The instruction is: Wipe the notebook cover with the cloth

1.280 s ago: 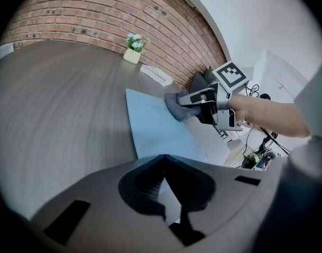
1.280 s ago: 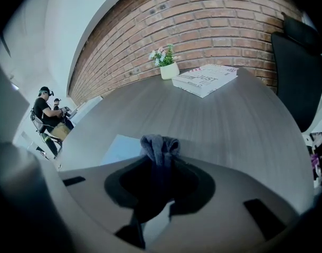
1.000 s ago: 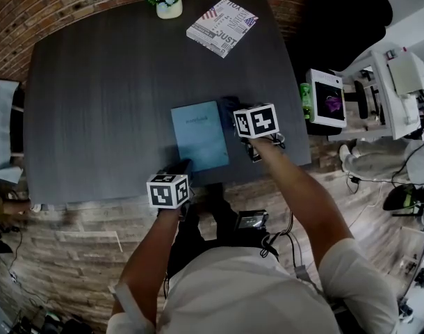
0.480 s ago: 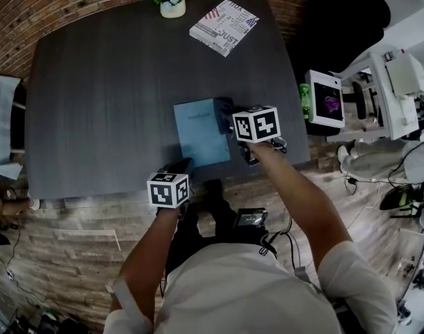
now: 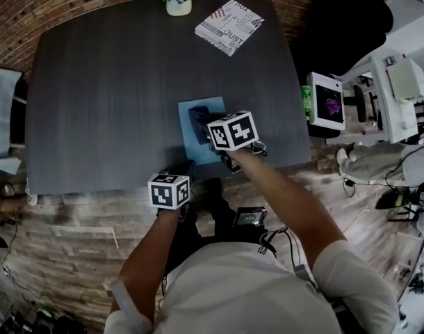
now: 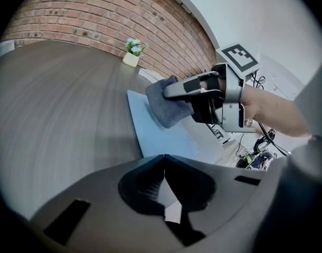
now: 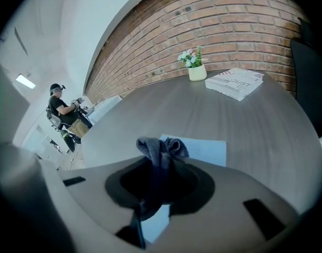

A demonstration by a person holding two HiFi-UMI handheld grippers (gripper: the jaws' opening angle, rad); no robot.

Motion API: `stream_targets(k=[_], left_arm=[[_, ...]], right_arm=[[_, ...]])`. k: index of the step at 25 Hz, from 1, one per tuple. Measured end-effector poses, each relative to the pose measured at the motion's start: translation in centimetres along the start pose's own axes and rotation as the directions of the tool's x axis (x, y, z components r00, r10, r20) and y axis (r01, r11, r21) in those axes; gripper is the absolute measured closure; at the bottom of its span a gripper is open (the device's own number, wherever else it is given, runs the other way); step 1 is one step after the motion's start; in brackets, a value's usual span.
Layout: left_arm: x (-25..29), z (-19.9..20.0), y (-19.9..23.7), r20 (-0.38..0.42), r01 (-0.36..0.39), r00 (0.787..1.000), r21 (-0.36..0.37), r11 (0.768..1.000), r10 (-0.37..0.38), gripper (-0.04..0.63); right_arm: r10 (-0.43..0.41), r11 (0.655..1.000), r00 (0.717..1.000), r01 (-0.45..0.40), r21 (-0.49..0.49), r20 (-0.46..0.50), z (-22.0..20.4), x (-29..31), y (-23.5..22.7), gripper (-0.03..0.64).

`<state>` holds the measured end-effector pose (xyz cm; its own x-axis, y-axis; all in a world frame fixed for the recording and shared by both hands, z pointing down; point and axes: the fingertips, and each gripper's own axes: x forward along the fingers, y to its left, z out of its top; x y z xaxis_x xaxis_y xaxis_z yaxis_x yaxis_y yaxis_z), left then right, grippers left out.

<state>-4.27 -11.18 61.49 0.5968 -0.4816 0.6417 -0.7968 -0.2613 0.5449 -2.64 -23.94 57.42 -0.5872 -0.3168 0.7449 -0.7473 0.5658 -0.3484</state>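
Right gripper (image 7: 157,186) clamped on bunched dark grey cloth (image 7: 162,151); I've got it over the pale blue notebook (image 7: 206,151) to wipe. Left gripper (image 6: 163,186), closed empty, parked at six o'clock.

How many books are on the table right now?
2. The light blue notebook lies near the table's front edge, under the cloth; a printed-cover book lies at the far edge, beside the flower pot. No others visible.
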Motion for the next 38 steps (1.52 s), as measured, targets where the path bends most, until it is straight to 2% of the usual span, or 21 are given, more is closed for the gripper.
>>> stream_targets(k=[6, 11, 17, 24, 38], left_arm=[[-0.5, -0.2, 0.5, 0.0, -0.009, 1.0, 0.0, 1.0, 0.009, 0.584], [-0.2, -0.3, 0.7, -0.007, -0.007, 1.0, 0.002, 1.0, 0.007, 0.584], [0.3, -0.2, 0.8, -0.012, -0.022, 1.0, 0.016, 1.0, 0.022, 0.584], [0.7, 0.0, 0.9, -0.024, -0.034, 0.999, 0.031, 0.999, 0.035, 0.586], [0.6, 0.0, 1.0, -0.002, -0.052, 0.999, 0.031, 0.998, 0.052, 0.588]], right_arm=[[0.047, 0.999, 0.999, -0.048, -0.002, -0.027, -0.1, 1.9, 2.9, 0.523], [0.101, 0.994, 0.994, -0.098, 0.048, -0.05, -1.1, 3.7, 4.4, 0.524], [0.076, 0.994, 0.995, -0.071, 0.078, -0.07, -2.6, 4.4, 2.7, 0.522], [0.065, 0.998, 0.995, -0.063, 0.028, -0.079, -2.8, 4.1, 2.3, 0.52], [0.021, 0.997, 0.997, -0.015, 0.077, -0.078, -4.0, 1.9, -1.1, 0.518]])
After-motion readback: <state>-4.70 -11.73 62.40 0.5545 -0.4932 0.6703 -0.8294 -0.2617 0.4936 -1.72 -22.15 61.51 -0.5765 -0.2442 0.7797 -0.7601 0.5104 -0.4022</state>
